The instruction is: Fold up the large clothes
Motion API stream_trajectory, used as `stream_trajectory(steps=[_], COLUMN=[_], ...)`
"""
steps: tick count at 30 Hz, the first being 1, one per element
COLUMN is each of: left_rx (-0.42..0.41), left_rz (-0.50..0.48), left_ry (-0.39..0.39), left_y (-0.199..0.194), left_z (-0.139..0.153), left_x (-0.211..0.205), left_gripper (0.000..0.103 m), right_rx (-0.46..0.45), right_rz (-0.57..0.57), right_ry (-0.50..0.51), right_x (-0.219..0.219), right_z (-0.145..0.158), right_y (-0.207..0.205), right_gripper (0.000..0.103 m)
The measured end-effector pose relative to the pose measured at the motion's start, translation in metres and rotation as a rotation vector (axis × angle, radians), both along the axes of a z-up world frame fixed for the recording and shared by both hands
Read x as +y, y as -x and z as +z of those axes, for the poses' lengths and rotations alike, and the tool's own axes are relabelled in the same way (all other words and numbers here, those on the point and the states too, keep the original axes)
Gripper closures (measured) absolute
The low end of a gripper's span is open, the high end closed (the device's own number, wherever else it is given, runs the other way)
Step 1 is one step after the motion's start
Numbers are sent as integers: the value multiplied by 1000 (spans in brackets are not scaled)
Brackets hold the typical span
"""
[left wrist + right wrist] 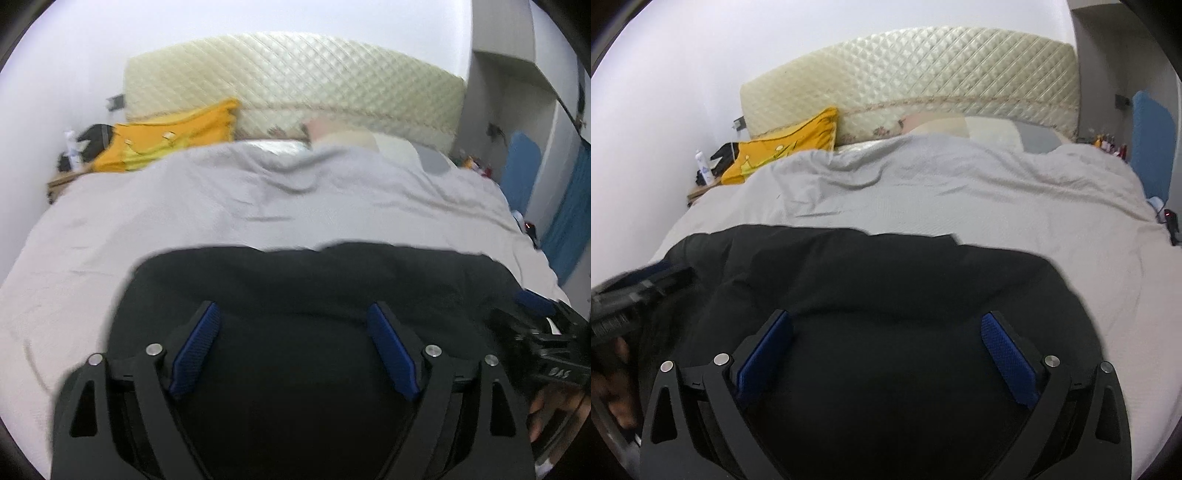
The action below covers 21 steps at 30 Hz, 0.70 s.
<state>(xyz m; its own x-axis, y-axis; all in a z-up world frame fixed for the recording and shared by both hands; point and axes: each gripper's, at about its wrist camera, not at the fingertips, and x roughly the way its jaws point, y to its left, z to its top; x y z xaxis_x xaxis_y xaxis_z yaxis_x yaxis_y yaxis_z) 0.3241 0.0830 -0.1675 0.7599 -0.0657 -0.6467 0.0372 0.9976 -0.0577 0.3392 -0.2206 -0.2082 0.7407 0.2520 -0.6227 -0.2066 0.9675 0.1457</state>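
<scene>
Black garment [314, 280] lies under each hand-held gripper, left [293, 325] and right [886, 334], jaws spread wide, holding nothing.

Setting: a bedroom in a home. We note a bed spread with a grey bedsheet [923, 192], filling most of both views. At 12 o'clock, a cream quilted headboard [923, 74] against a white wall. Before it, pale pillows [945, 127]; at 10 o'clock, a yellow cushion [790, 144]. At 9 o'clock, a wooden bedside table [698, 194] carrying a white bottle [703, 168]. At 3 o'clock, we list blue fabric [569, 218] hanging by the wall.
</scene>
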Motion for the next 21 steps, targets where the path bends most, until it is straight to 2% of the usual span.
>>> stream_trajectory(steps=[3,6,10,14,21], left_rx=[4,45,68,52,58], left_rz=[38,54,64,58,50], left_ry=[-3,-14,-54,-94,-60], left_y=[3,1,-7,-8,-7], left_z=[-1,-17,-38,-43,-48], left_x=[23,35,32,25,30], left_gripper=[19,19,17,17,14], right_rx=[-16,-36,-3,3,6], right_rz=[-35,-67,-88,-85,-83], right_ry=[19,57,79,45,25], right_x=[-14,-25,-32,-35,-37], right_z=[5,3,-15,-28,-39], right_y=[4,5,-5,-12,-10], right_gripper=[0,0,0,0,0])
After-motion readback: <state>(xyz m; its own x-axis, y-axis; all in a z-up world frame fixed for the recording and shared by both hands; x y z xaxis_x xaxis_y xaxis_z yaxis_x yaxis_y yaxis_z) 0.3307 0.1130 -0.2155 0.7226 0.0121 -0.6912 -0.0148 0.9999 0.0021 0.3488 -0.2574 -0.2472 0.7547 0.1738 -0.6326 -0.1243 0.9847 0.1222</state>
